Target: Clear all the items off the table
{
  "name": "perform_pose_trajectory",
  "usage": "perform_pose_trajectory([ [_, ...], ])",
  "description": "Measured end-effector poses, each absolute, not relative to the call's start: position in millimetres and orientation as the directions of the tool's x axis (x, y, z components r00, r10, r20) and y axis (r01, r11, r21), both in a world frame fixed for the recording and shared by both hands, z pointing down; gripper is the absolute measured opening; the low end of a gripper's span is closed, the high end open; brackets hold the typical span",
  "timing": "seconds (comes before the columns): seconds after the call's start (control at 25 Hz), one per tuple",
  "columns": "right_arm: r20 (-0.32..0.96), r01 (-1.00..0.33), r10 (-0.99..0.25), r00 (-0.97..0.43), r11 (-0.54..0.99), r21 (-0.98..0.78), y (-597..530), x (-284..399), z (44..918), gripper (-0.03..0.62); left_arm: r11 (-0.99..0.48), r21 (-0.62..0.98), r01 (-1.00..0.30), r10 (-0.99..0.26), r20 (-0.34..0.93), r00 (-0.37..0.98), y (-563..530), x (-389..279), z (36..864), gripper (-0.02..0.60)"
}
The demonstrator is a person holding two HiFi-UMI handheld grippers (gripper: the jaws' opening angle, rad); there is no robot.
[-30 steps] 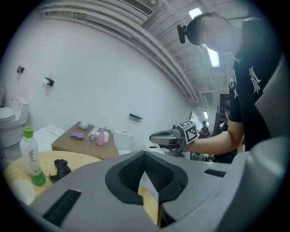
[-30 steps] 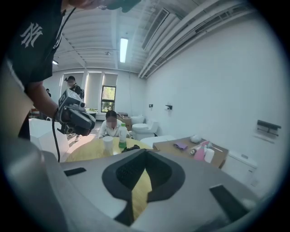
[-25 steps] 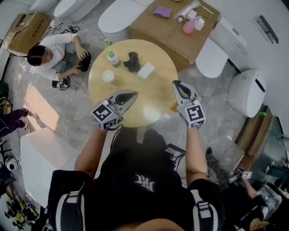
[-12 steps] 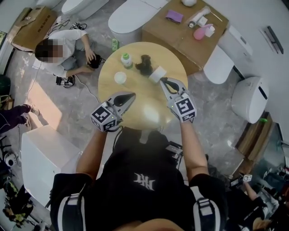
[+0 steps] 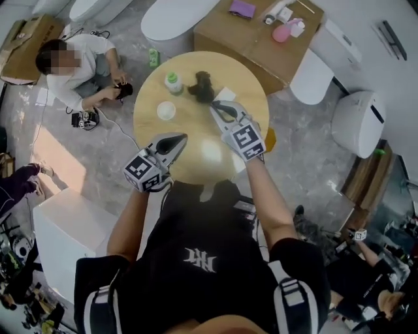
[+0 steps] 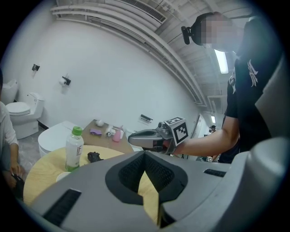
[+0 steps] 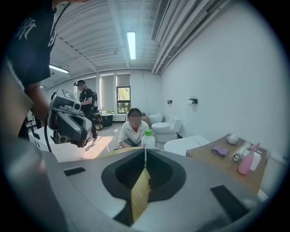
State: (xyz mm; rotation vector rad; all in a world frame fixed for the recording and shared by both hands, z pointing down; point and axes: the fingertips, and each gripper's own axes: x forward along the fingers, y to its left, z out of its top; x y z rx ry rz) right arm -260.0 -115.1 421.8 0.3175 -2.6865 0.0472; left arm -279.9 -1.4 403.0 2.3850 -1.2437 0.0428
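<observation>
The right tool (image 5: 215,107), its empty jaws together but just easing a crack, half hides a white box (image 5: 226,92). The left tool (image 5: 181,138) is closed and empty. Toilets (image 5: 176,23) surround the round wooden tabletop (image 5: 251,85).

A person in white (image 5: 81,65) is seated on the floor, beyond and left of the left gripper (image 5: 181,138). Beyond the right gripper (image 5: 214,107), a brown box (image 5: 241,36) is topped with a purple cloth (image 5: 241,8) and a pink bottle (image 5: 285,30).
</observation>
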Motion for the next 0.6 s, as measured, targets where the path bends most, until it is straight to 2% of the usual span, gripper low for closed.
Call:
perform_pose_trajectory([
  [0.16, 0.447, -0.259, -0.231, -0.864, 0.966, -0.003, -100.2, -255.3, 431.2, 0.015, -0.546, 0.399, -0.737, -0.723, 0.221, 0.655, -10.9, -272.3, 405.0, 0.012],
  [0.6, 0.486, -0.384, -0.315, -0.815, 0.922, -0.046, -100.2, -173.9, 440.2, 0.015, -0.690, 0.396, -0.606, -0.584, 0.191, 0.789, -52.4, -196.5, 398.2, 0.012],
])
